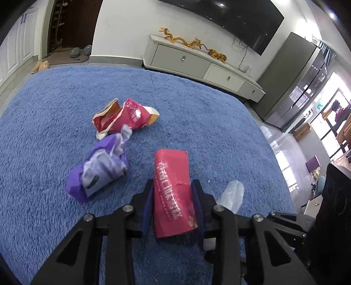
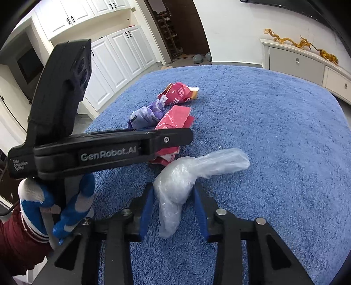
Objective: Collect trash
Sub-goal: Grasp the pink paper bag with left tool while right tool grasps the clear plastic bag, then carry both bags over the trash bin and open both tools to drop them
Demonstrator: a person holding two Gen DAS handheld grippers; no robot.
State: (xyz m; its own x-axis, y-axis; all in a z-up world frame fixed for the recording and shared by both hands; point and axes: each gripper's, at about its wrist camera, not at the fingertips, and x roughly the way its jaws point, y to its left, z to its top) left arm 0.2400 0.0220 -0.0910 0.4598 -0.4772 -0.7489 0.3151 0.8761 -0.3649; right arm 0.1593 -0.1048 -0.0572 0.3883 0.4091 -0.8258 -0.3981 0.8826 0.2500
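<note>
A pink packet (image 1: 172, 186) with white lettering lies lengthwise on the blue fleecy surface (image 1: 219, 131). My left gripper (image 1: 173, 184) is shut on it, a pad pressing each long side. A crumpled clear plastic bag (image 2: 175, 182) sits between the blue pads of my right gripper (image 2: 173, 187), which is shut on its bunched middle. Its tail (image 2: 226, 160) trails off to the right. Just left of the pink packet lies a purple wrapper (image 1: 98, 171). A torn red snack bag (image 1: 122, 118) is beyond it. In the right wrist view a gloved hand (image 2: 72, 206) holds the left gripper.
A white low cabinet (image 1: 197, 63) with a golden dragon figure (image 1: 193, 42) stands past the far edge of the blue surface, under a wall television (image 1: 230, 19). White cupboards (image 2: 122, 52) line the left wall. A dark grey tall cabinet (image 1: 291, 87) is at the right.
</note>
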